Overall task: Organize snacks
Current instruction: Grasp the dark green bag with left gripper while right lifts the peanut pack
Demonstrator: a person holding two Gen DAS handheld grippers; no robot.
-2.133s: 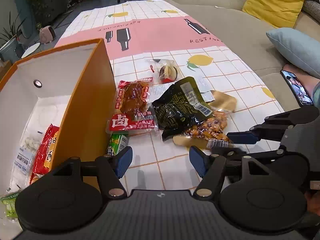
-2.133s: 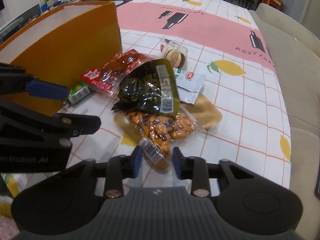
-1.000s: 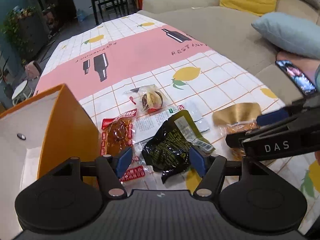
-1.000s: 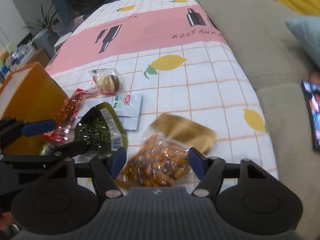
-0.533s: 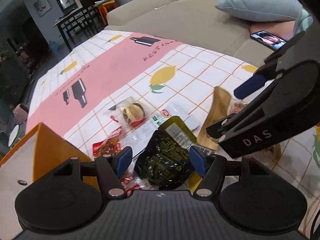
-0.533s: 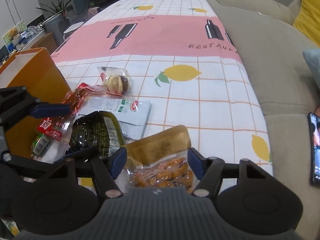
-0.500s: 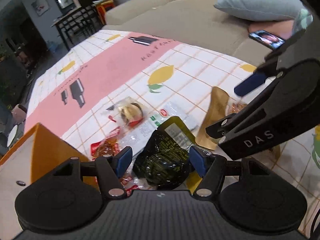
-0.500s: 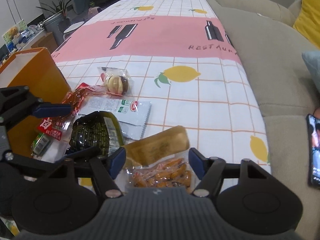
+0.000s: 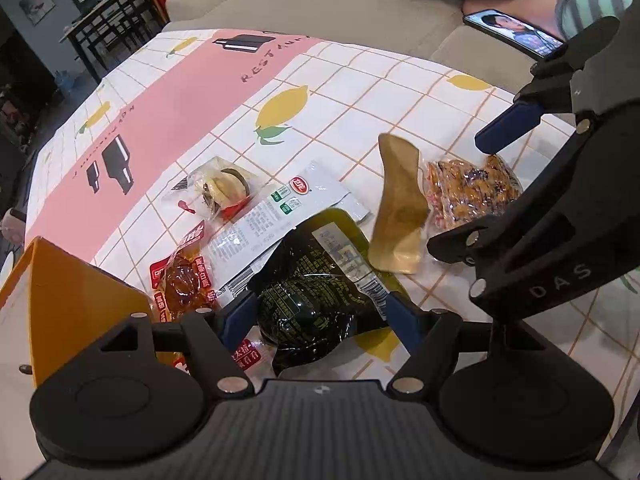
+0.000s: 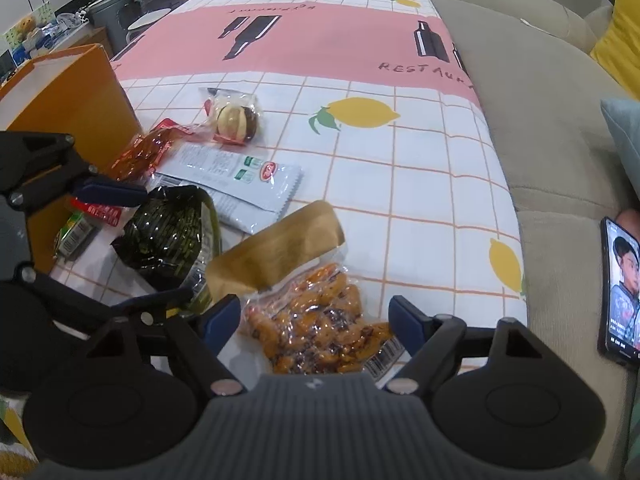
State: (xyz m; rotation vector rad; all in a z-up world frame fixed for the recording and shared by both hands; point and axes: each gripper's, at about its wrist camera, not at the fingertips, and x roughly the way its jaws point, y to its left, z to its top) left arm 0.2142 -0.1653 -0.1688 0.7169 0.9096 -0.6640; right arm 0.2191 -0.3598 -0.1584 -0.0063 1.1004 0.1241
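Snacks lie on the tablecloth (image 10: 432, 168) beside the orange box (image 10: 76, 92). Left gripper (image 9: 320, 314) has its jaws opening around the dark green packet (image 9: 316, 292), with the pads not pressing on it. Right gripper (image 10: 316, 320) is opening too, over the orange nut bag (image 10: 320, 320), which lies between its fingers.

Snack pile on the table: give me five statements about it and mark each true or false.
1. The dark green packet lies between the left gripper's fingers. True.
2. The nut packet sits inside the orange box. False: it lies on the tablecloth, between the right gripper's opening jaws.
3. The white packet is partly under the dark green packet. True.
4. A phone lies on the sofa. True.
5. The round cookie is unwrapped. False: it is in clear wrap.
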